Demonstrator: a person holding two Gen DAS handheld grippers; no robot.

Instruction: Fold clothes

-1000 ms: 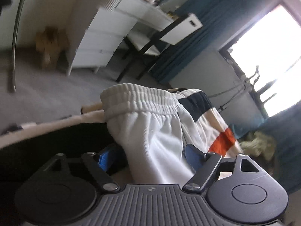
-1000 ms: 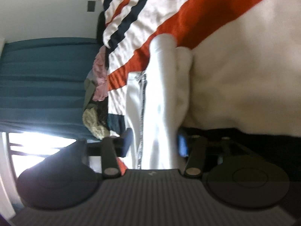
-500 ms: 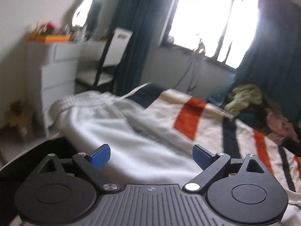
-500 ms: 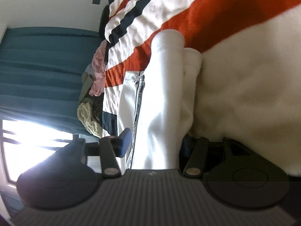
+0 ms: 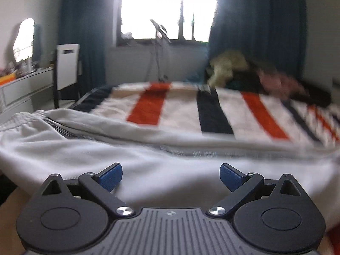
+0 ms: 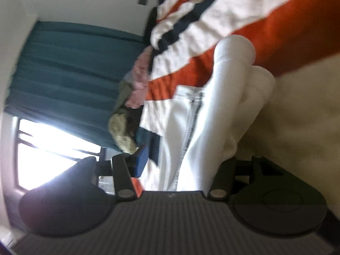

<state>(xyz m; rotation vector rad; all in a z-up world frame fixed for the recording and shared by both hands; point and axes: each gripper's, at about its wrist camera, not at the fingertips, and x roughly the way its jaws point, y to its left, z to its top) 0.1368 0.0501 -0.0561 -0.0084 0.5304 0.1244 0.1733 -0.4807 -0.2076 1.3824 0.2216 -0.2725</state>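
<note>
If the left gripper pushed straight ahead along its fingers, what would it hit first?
Most likely the white pants: the open left gripper has the cloth lying between and just ahead of its fingertips. The striped blanket lies beyond.

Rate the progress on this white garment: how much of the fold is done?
Done: the white trousers lie lengthwise on the striped blanket, legs seemingly stacked. In hand: nothing in the open left tool; cloth sits between the right tool fingers, grip unclear. Left: the crosswise folds. The clothes pile remains.
</note>
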